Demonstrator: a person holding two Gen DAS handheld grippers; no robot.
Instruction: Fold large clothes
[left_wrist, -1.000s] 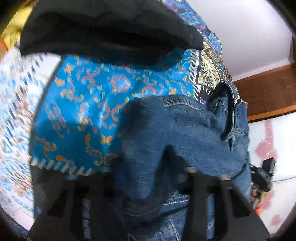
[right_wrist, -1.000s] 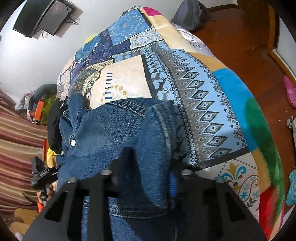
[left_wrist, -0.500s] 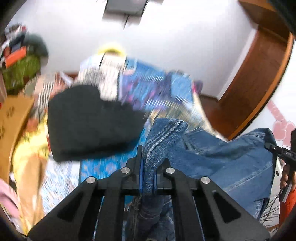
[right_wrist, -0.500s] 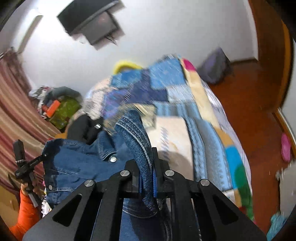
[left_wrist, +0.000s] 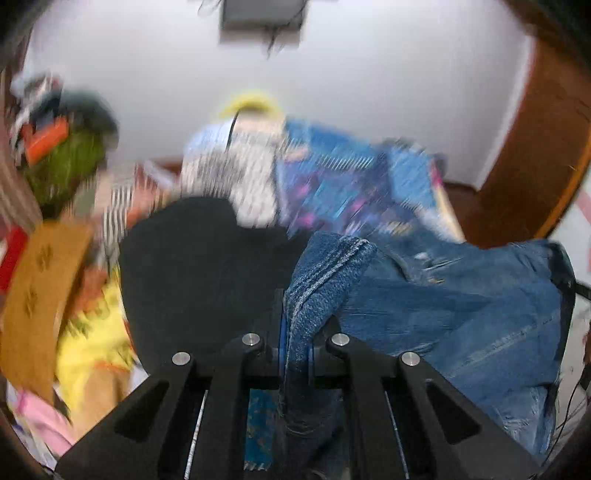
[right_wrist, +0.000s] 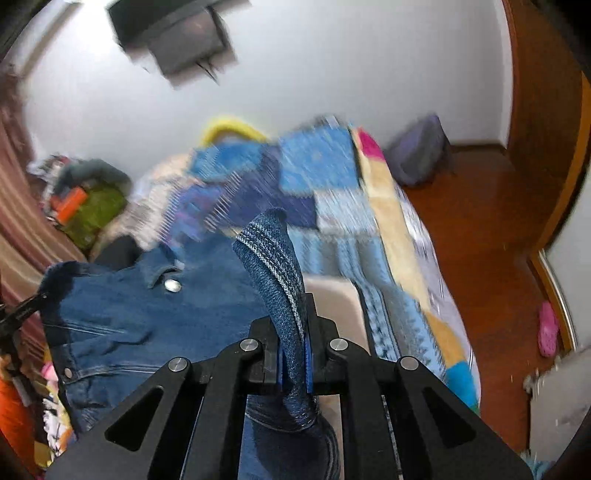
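A: What's under it all?
B: A patchwork bed (right_wrist: 384, 206), blurred.
A: And the denim jacket (right_wrist: 122, 317)?
B: Stretched above the bed between both grippers.
A: Fingers?
B: Left gripper (left_wrist: 295, 354) and right gripper (right_wrist: 293, 363) each pinch a jacket edge, fingers narrow.

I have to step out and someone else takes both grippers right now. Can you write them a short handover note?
Left gripper: shut on the ribbed hem of the blue denim jacket.
Right gripper: shut on the hem's other end.
The jacket hangs between the two, above the patchwork quilt bed. A black garment lies on the bed's left side.
Done: both hem corners gripped, jacket held up.
Left: lay it flat on the quilt, then make every fold; none shows so far.
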